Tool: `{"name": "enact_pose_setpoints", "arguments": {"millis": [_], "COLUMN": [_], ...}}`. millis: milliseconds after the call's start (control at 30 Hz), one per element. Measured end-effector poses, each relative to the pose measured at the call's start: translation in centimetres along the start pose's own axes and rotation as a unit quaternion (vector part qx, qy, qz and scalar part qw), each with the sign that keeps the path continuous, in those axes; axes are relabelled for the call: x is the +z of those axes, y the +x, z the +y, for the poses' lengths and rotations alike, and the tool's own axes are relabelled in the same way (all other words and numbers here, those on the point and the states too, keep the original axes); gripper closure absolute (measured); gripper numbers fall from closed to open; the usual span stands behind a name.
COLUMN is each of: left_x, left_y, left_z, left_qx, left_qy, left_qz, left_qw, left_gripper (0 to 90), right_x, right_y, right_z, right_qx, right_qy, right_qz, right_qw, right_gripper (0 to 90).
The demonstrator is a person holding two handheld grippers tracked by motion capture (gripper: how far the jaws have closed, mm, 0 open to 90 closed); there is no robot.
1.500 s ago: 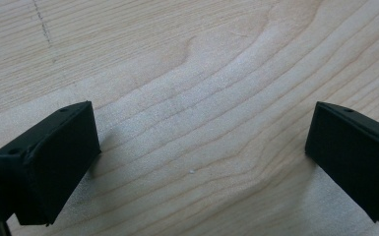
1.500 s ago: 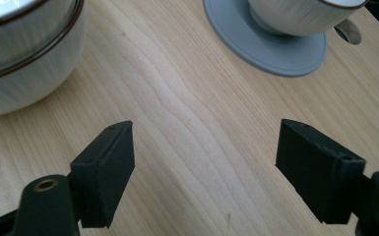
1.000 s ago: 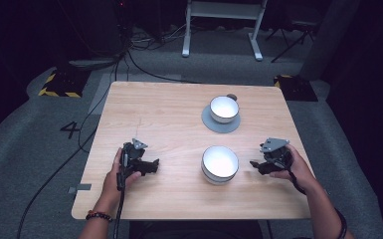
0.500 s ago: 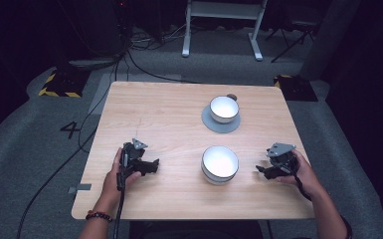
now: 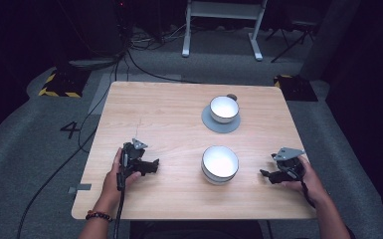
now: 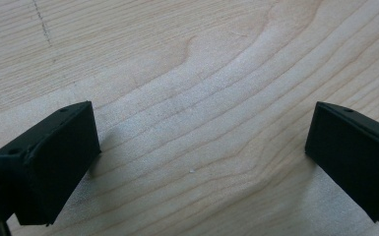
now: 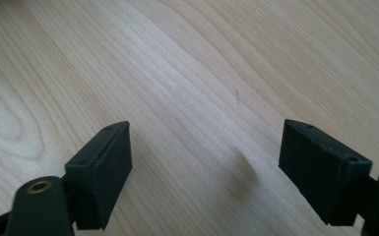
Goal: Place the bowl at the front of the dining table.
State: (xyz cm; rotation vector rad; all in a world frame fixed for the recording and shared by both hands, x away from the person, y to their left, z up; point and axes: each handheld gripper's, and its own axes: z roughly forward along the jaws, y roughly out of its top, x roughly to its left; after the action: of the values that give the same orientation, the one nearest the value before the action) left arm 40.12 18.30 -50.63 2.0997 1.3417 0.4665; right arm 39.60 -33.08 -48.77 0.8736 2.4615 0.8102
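Pale wooden table (image 5: 169,119) holds a white bowl (image 5: 220,164) at lower centre and a cup (image 5: 224,108) on a grey saucer (image 5: 210,121) above, untouched, while left gripper (image 5: 151,167) and right gripper (image 5: 263,174) rest spread, empty.

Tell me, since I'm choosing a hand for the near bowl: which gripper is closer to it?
Right, though not by much. The right gripper sits just right of the near bowl, jaws open toward it. The left gripper lies farther off on the bowl's left, also open.
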Motion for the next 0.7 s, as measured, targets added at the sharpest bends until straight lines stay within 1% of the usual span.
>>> {"name": "enact_pose_setpoints", "arguments": {"millis": [33,67,100,133,167,233,367,400,467,533,633,700], "left_x": [0.0,0.0,0.0,0.0,0.0,0.0,0.0,0.0,0.0,0.0,0.0,0.0], "left_y": [0.0,0.0,0.0,0.0,0.0,0.0,0.0,0.0,0.0,0.0,0.0,0.0], "left_z": [0.0,0.0,0.0,0.0,0.0,0.0,0.0,0.0,0.0,0.0,0.0,0.0], "left_qx": [0.000,0.000,0.000,0.000,0.000,0.000,0.000,0.000,0.000,0.000,0.000,0.000], "left_qy": [0.000,0.000,0.000,0.000,0.000,0.000,0.000,0.000,0.000,0.000,0.000,0.001], "left_qz": [0.000,0.000,0.000,0.000,0.000,0.000,0.000,-0.001,-0.001,-0.001,-0.001,-0.001], "left_qw": [1.0000,1.0000,1.0000,1.0000,1.0000,1.0000,1.0000,1.0000,1.0000,1.0000,1.0000,1.0000], "left_gripper": [0.0,0.0,0.0,0.0,0.0,0.0,0.0,0.0,0.0,0.0,0.0,0.0], "right_x": [-0.1,-0.1,-0.2,-0.2,-0.2,-0.3,-0.4,-0.4,-0.4,-0.4,-0.4,-0.4], "right_y": [-0.2,-0.1,-0.3,-0.4,-0.4,-0.6,-0.9,-1.0,-1.1,-1.2,-1.3,-1.4], "right_z": [-0.2,-0.4,-0.6,-0.8,-0.9,-1.3,-2.0,-2.2,-2.5,-2.9,-3.3,-3.6], "right_qx": [-0.005,0.009,-0.001,0.002,0.011,0.014,0.036,0.036,0.045,0.060,0.075,0.081], "right_qy": [0.001,-0.002,-0.004,-0.008,-0.013,-0.016,-0.029,-0.033,-0.041,-0.047,-0.055,-0.059], "right_qz": [0.001,0.000,0.006,0.004,0.006,0.008,0.016,0.017,0.017,0.022,0.027,0.031], "right_qw": [1.0000,1.0000,1.0000,1.0000,0.9998,0.9997,0.9988,0.9987,0.9980,0.9968,0.9953,0.9945], "right_gripper": [20.1,19.9,19.9,19.9,19.8,19.5,18.5,18.4,18.2,17.6,16.7,16.7]}}
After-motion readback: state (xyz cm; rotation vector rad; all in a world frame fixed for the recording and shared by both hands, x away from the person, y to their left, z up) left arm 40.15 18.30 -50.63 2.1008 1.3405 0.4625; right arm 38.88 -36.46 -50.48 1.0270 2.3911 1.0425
